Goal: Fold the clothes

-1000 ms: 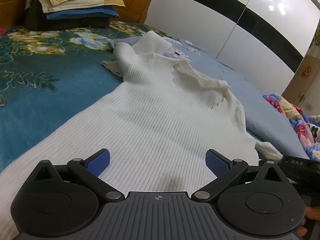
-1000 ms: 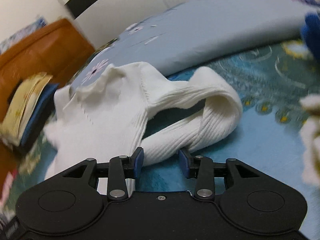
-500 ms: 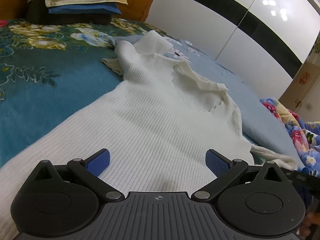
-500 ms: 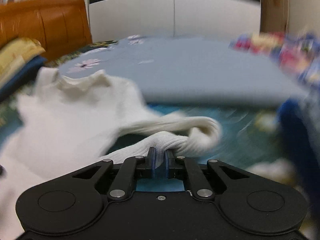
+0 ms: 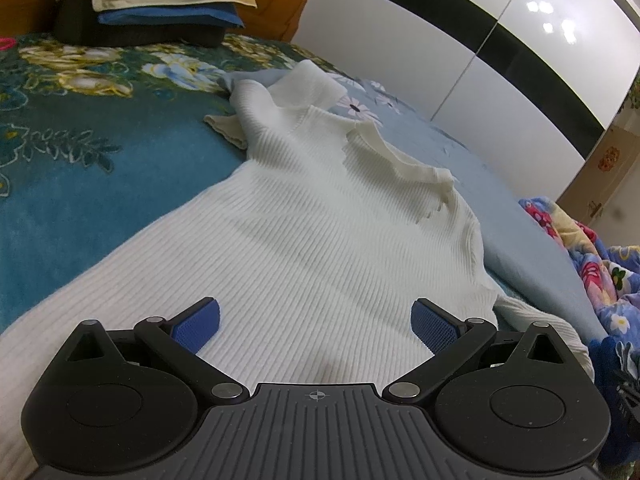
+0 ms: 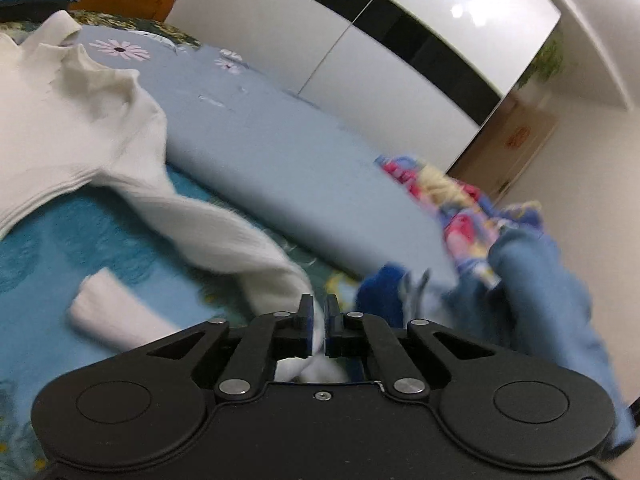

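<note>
A white ribbed sweater (image 5: 320,232) lies spread on the teal floral bedspread (image 5: 80,184), collar toward the far side. My left gripper (image 5: 316,326) hovers open over its lower body, blue pads wide apart, nothing between them. In the right wrist view the sweater's body (image 6: 60,132) lies at the left and its sleeve (image 6: 224,240) stretches from the shoulder to my right gripper (image 6: 318,320), which is shut on the sleeve. The sleeve's cuff end (image 6: 108,316) hangs down to the left of the jaws.
A pale blue quilt (image 6: 288,160) lies beyond the sweater. Folded clothes (image 5: 156,4) are stacked by the wooden headboard at the far left. A colourful floral blanket (image 6: 452,196) and blue garments (image 6: 532,272) sit at the right. White wardrobe doors (image 5: 460,60) stand behind.
My right gripper closed on the sweater's sleeve, then rolled and lifted it, pulling the looped sleeve out straight to the right. The left gripper stayed put and open.
</note>
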`<state>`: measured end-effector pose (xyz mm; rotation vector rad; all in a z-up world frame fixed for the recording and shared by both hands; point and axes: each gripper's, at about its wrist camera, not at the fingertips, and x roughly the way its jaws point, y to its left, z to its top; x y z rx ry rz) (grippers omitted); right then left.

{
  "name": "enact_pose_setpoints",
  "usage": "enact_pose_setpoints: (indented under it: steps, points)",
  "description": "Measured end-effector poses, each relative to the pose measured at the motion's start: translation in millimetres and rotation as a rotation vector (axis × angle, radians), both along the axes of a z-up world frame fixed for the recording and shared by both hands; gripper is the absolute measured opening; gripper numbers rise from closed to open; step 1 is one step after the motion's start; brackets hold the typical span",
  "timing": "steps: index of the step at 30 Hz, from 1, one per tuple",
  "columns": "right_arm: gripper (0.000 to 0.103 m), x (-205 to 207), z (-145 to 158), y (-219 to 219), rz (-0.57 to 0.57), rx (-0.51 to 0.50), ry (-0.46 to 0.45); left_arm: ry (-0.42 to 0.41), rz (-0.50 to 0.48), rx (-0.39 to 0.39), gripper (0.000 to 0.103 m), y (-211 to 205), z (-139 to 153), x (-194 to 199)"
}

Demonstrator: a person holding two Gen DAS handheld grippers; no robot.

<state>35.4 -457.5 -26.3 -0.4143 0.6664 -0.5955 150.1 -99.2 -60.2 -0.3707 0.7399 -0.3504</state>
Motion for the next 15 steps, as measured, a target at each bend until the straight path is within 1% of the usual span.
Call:
enact_pose_setpoints:
  steps: [1, 3, 5, 7, 8, 10, 15]
  points:
    - [0.004, -2, -1, -1, 0.003, 0.028, -0.004, 0.000, 0.000, 0.002, 0.103, 0, 0, 0]
    - [0.013, -6, -1, -5, -0.011, 0.095, -0.019, -0.001, -0.001, 0.005, 0.103, -1, 0, -1]
    - [0.027, -8, -3, -9, -0.034, 0.142, -0.026, -0.002, -0.003, 0.012, 0.103, -2, 0, -1]
    - [0.033, -10, -8, -15, -0.066, 0.170, -0.026, -0.004, -0.006, 0.021, 0.103, -4, 0, 0]
    - [0.037, -8, -9, -19, -0.080, 0.186, -0.027, -0.003, -0.006, 0.021, 0.103, -4, 0, 0]
    - [0.040, -4, -12, -28, -0.108, 0.218, -0.030, -0.002, -0.006, 0.019, 0.103, -4, 0, 0]
    - [0.040, 2, -17, -41, -0.151, 0.312, -0.047, 0.002, -0.004, 0.011, 0.103, -2, 0, 1]
